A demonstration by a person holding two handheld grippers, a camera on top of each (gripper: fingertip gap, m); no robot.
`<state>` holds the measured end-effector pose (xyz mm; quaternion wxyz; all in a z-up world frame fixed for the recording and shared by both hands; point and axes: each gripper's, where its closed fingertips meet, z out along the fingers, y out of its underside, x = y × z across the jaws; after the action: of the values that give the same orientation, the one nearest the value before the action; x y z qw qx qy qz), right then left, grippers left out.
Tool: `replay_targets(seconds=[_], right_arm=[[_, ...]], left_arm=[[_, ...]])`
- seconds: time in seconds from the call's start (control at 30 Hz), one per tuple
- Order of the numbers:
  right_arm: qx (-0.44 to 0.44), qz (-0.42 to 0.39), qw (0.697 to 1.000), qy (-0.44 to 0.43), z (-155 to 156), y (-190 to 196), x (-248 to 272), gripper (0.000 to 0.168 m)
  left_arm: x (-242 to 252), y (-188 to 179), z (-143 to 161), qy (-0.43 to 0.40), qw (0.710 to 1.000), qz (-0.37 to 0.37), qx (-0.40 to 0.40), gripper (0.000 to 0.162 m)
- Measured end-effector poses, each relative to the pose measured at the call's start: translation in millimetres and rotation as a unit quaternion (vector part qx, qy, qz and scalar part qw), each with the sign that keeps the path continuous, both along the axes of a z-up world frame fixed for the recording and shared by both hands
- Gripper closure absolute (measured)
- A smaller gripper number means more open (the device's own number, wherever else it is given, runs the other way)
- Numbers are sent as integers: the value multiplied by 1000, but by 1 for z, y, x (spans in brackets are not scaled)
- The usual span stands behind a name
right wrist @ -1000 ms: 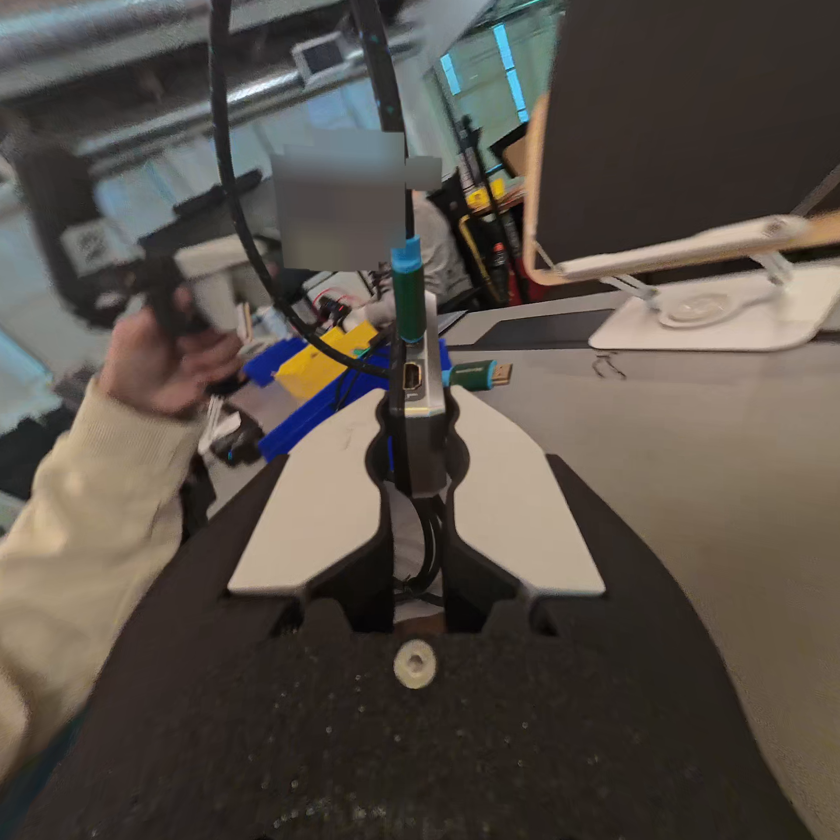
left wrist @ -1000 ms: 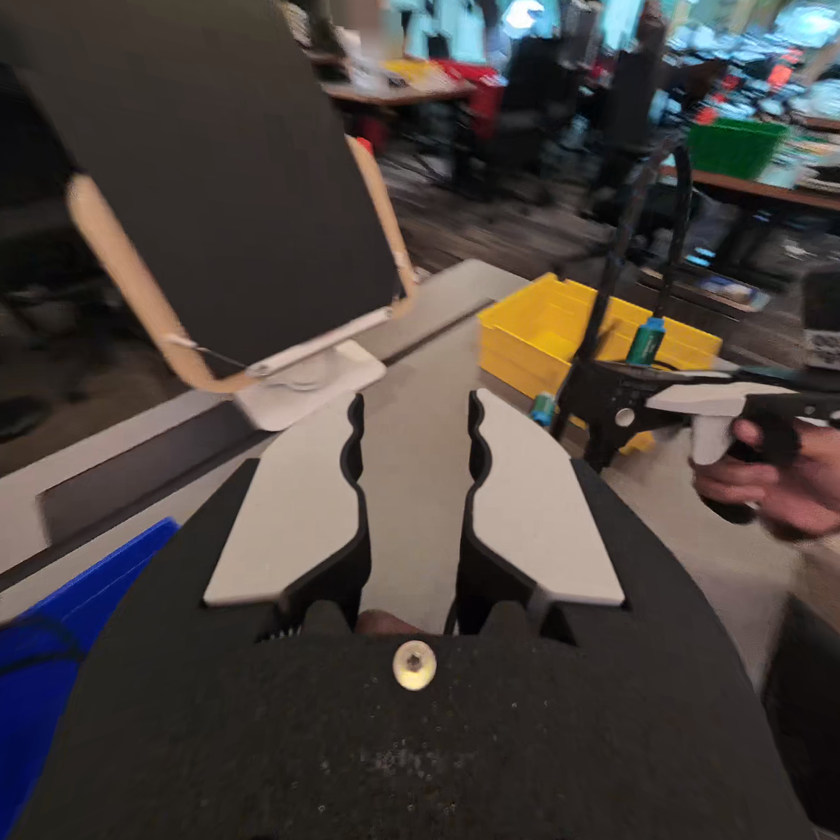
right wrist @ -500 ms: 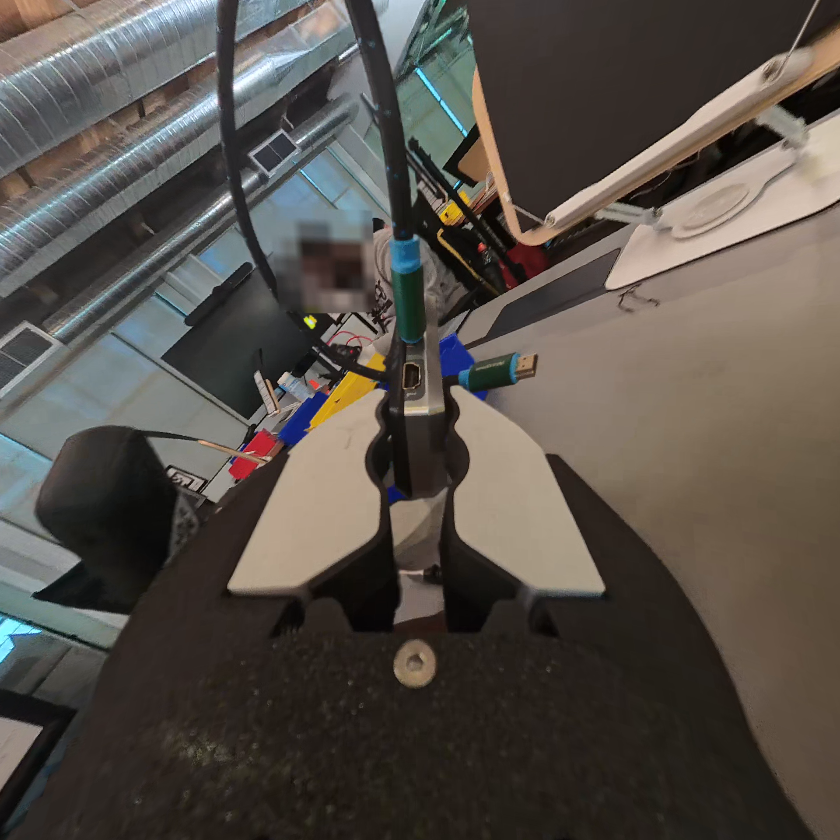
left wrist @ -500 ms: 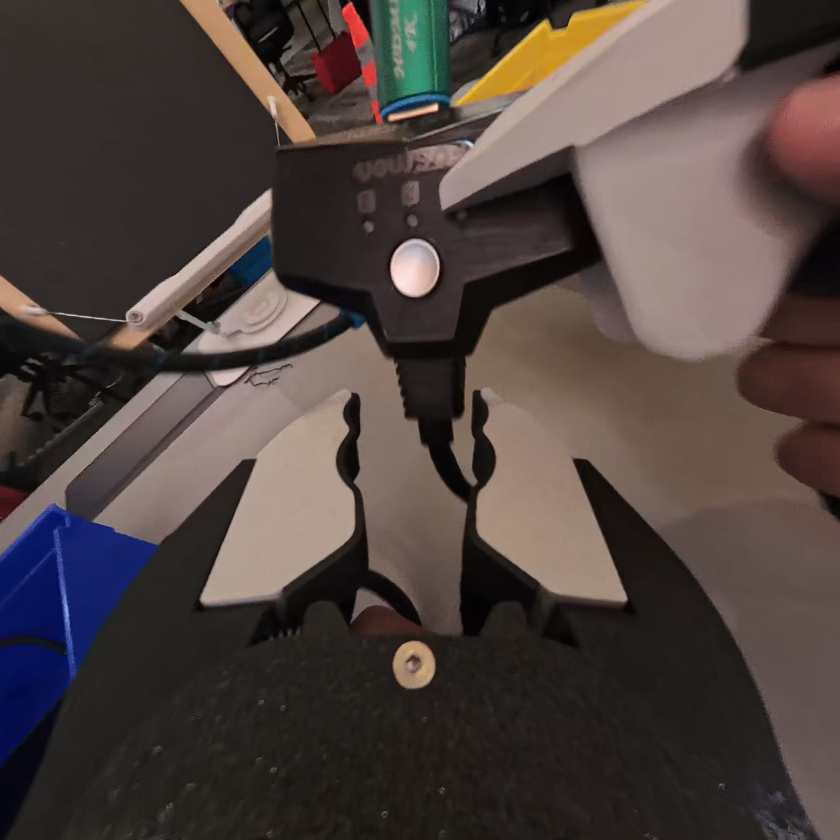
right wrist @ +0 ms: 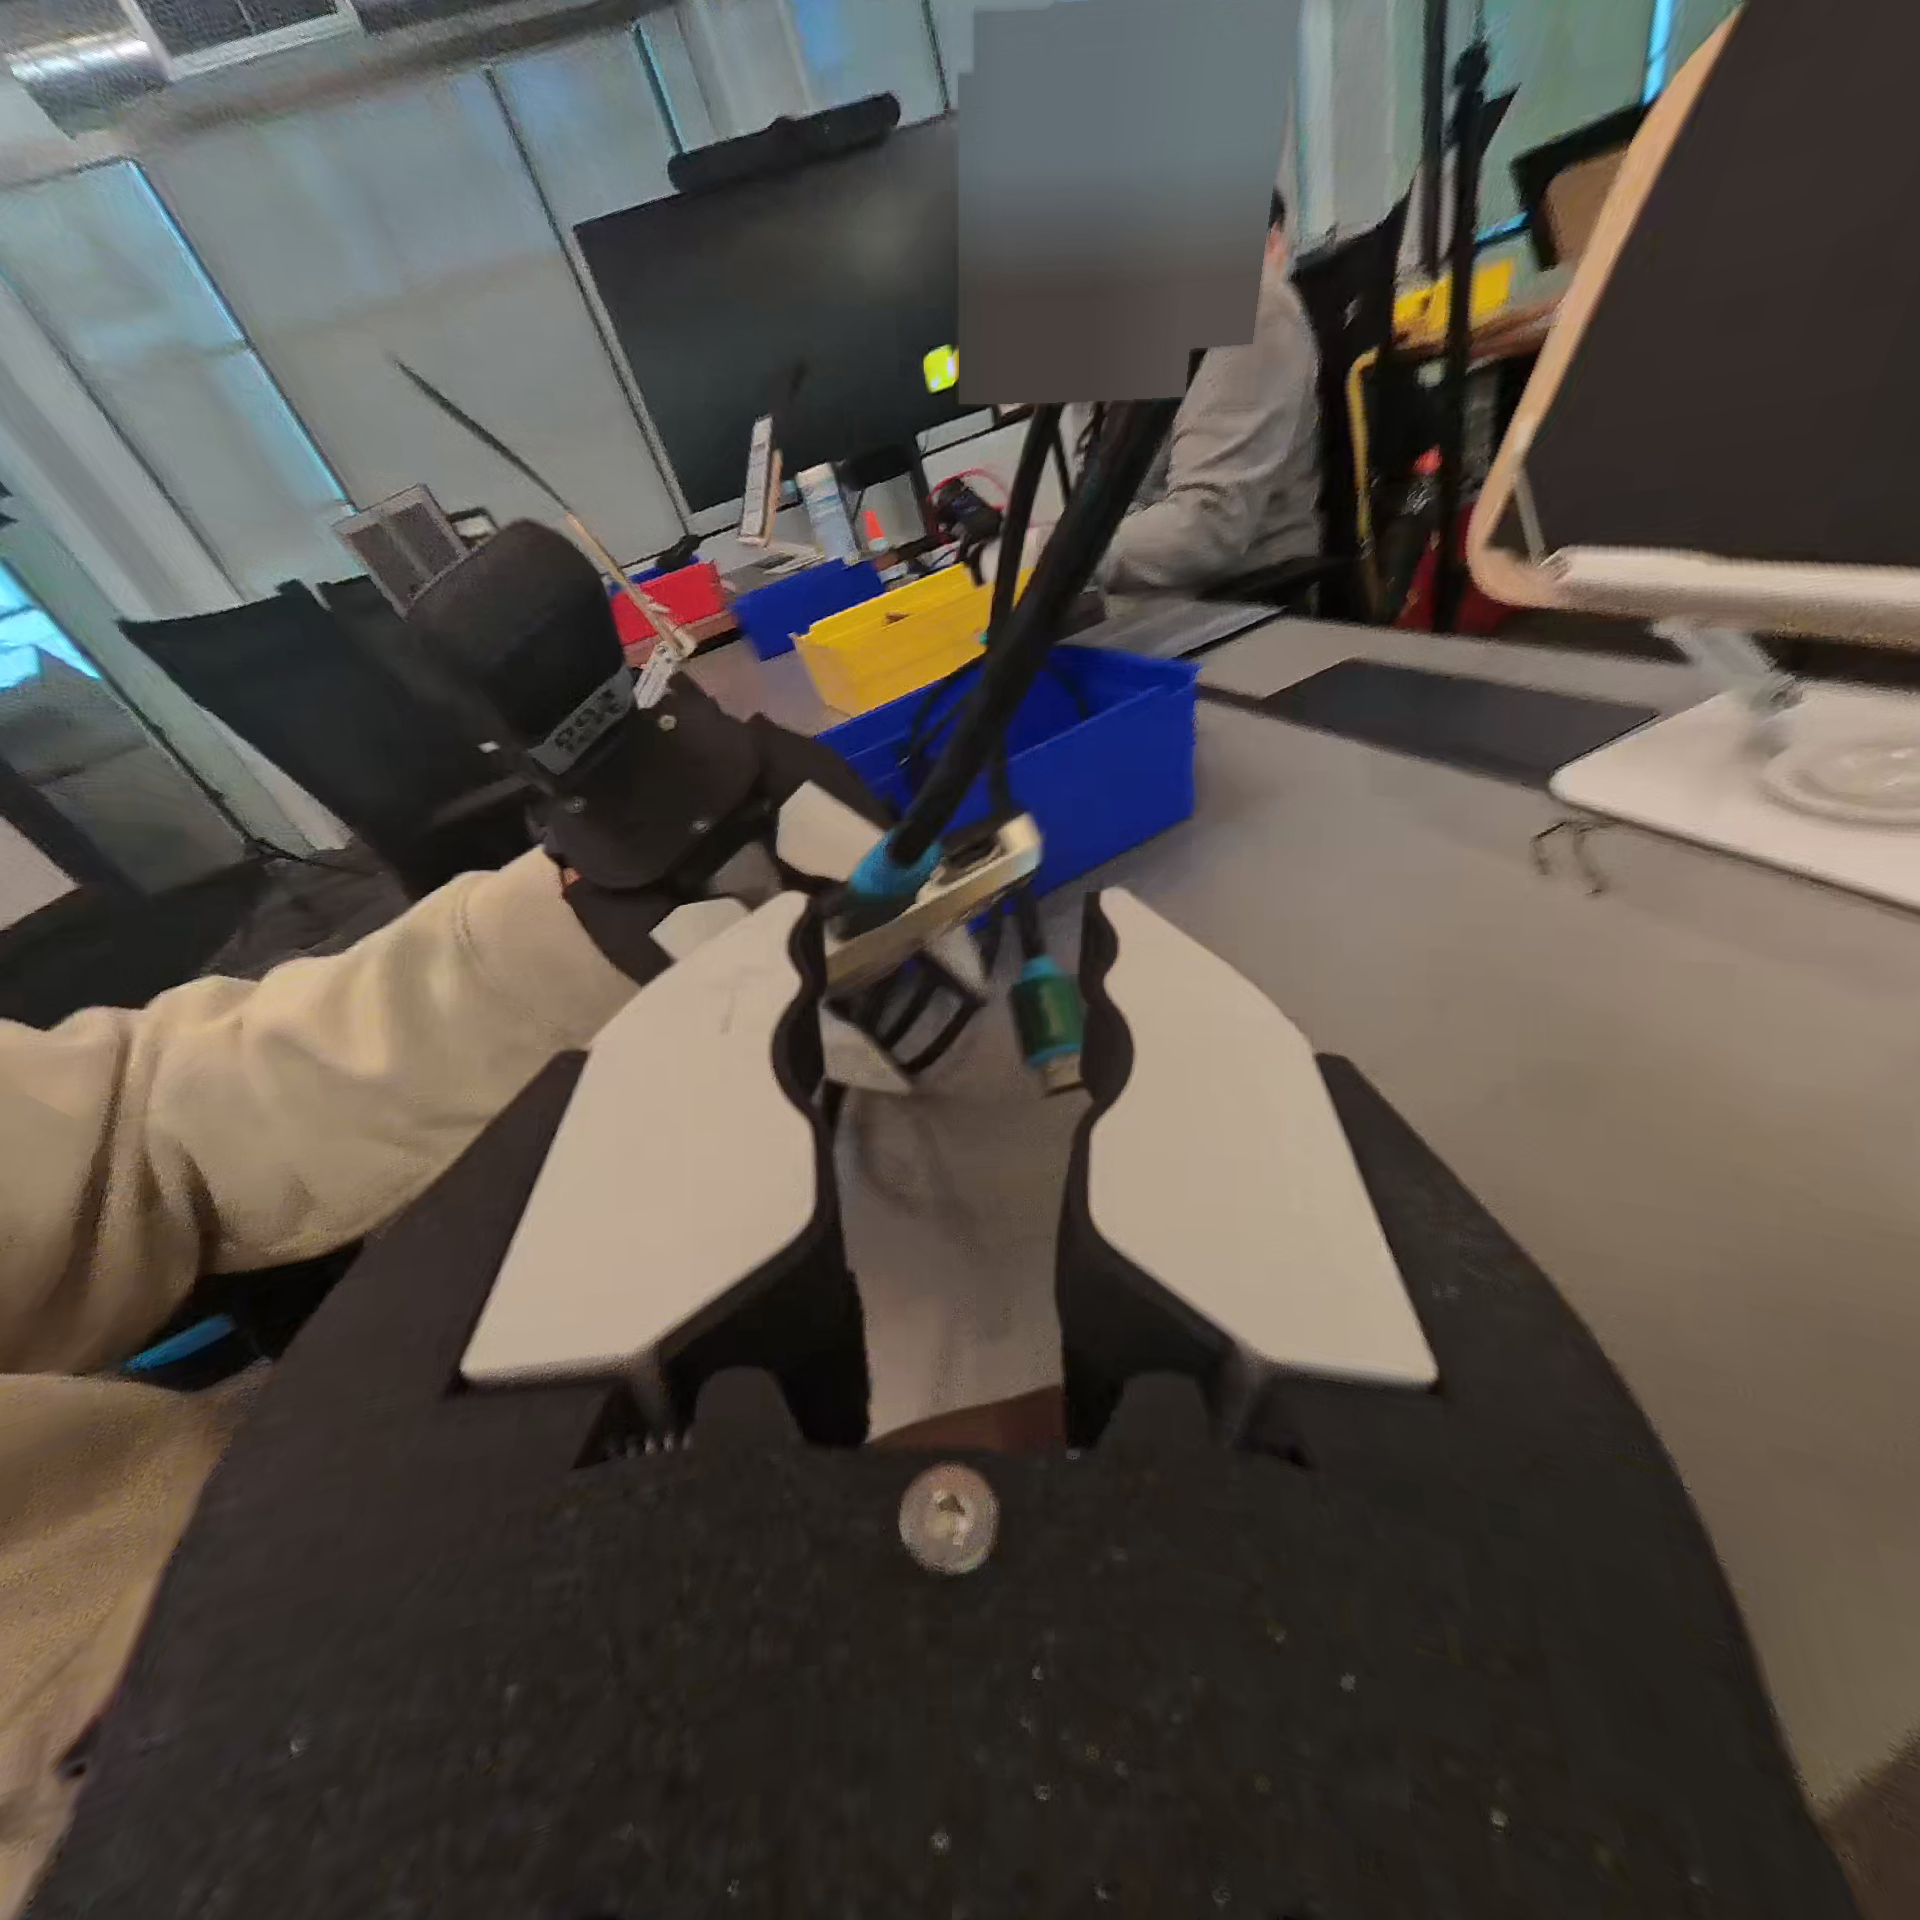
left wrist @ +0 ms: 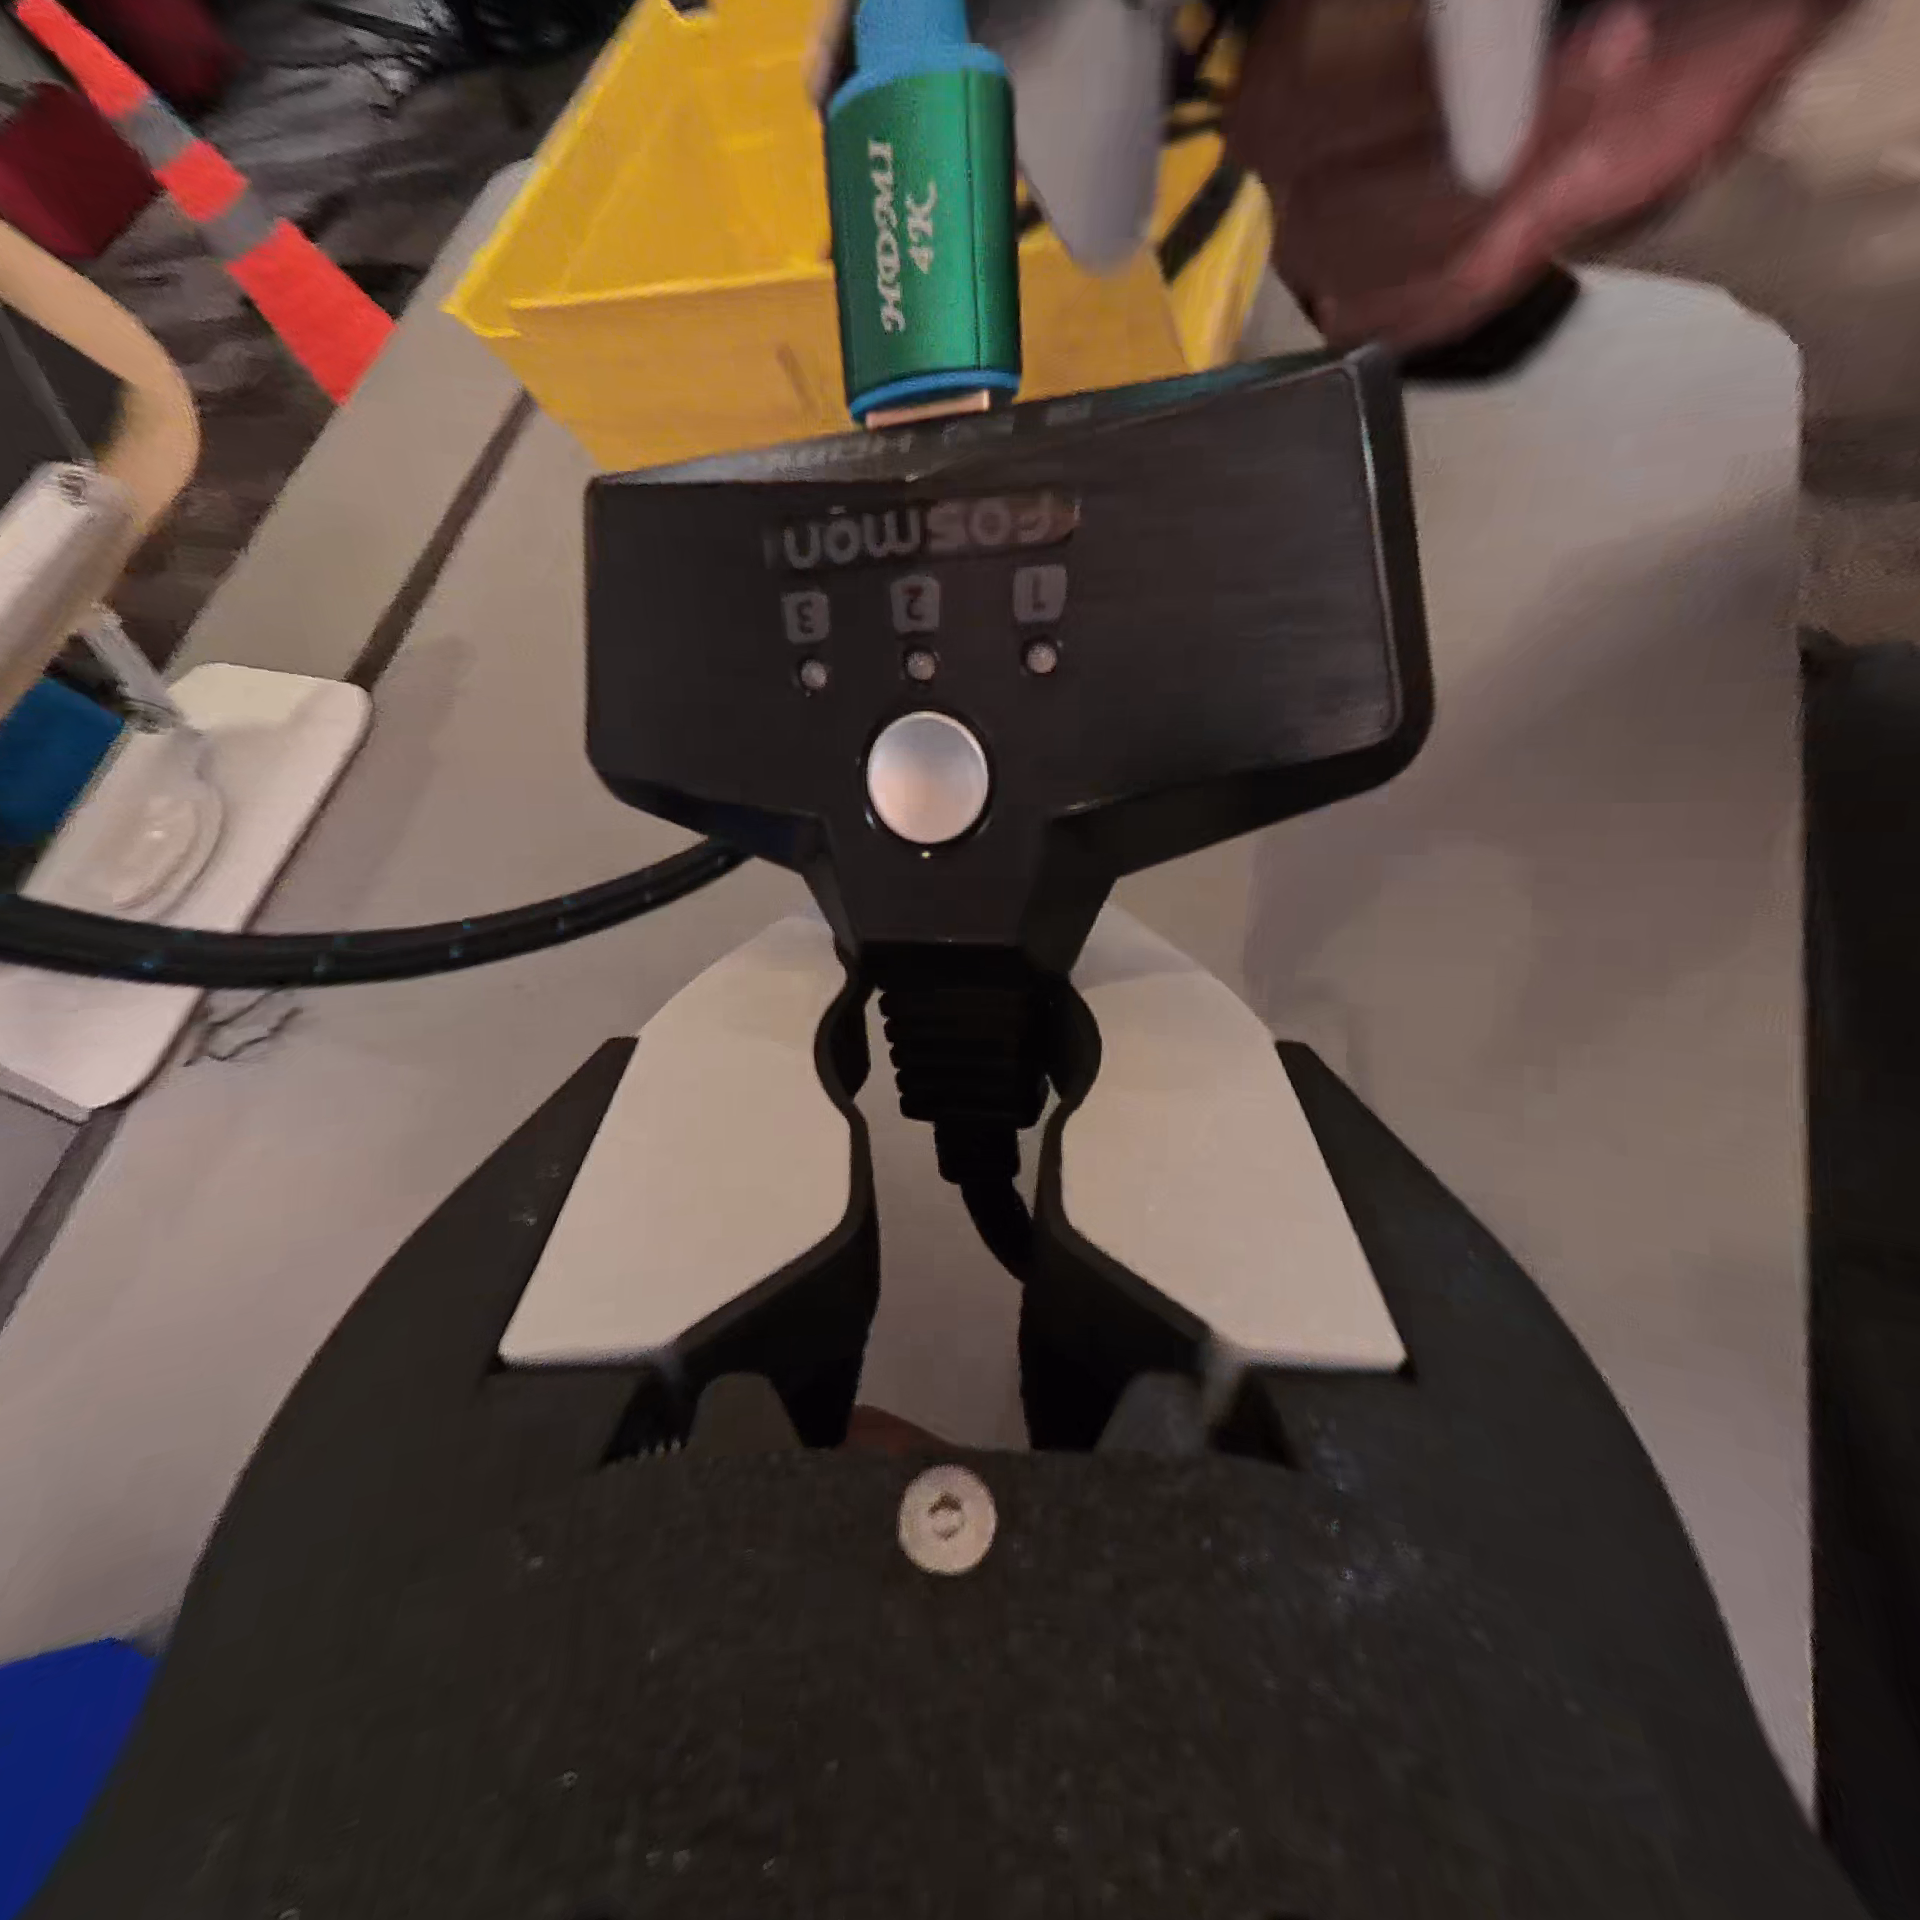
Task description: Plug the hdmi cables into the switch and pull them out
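Observation:
In the left wrist view my left gripper is shut on the narrow neck of the black HDMI switch, pads on its ribbed cable boot. A green HDMI plug sits in a port on the switch's far edge. A black braided cable runs off to the left. In the right wrist view my right gripper is open and holds nothing. The switch hangs edge-on just past its fingertips, held by the left gripper. A loose green plug dangles between the right fingertips, untouched.
A yellow bin stands behind the switch. A blue bin holding cables lies ahead of the right gripper. A monitor's white base is at the right. A cream sleeve crosses at the left. A person sits at a far desk. My right fingertips sit around 10 cm from my left ones.
The switch passed from right to left: the right gripper opened and drew back off it, while the left gripper moved up and shut on its neck.

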<state>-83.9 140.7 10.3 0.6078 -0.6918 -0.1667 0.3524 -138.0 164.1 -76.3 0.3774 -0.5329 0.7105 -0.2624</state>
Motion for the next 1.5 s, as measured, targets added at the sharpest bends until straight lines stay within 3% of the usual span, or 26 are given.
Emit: replay_targets(seconds=[0.1, 0.17, 0.3, 0.47, 0.6, 0.73, 0.83, 1.0, 1.13, 1.37, 1.5], right_arm=[[-33, 70, 997, -7, -8, -10, -9, 119], [-30, 73, 996, -38, -17, -10, -17, 121], [-2, 104, 991, -89, -25, -18, -34, 147], [5, 67, 992, -108, -22, -14, -29, 147], [12, 29, 995, -94, -17, -9, -25, 148], [-8, -7, 998, -68, -23, 2, -24, 148], [-21, -38, 997, -67, -30, 9, -26, 148], [-14, -64, 994, -82, -30, 10, -36, 148], [-8, -86, 991, -104, -28, 8, -35, 148], [-36, -114, 991, -65, -47, 5, -32, 147], [-7, -154, 985, -80, -51, 3, -33, 147]], left_arm=[[-3, -12, -5, 11, 999, -40, -13, 132], [-4, -20, -9, 19, 998, -61, -16, 132], [-7, -24, -18, 47, 996, -71, -16, 132], [-1, -13, -14, 24, 999, -21, -8, 135], [6, 7, -9, -11, 990, 87, 111, 113], [4, 13, -2, -44, 943, 170, 282, 112], [10, 5, 3, -54, 918, 194, 341, 116], [17, 6, 14, -69, 914, 230, 327, 118], [16, 6, 20, -87, 906, 232, 342, 133], [13, 13, 8, -51, 911, 219, 346, 137], [13, 13, 5, -56, 909, 206, 357, 137]])
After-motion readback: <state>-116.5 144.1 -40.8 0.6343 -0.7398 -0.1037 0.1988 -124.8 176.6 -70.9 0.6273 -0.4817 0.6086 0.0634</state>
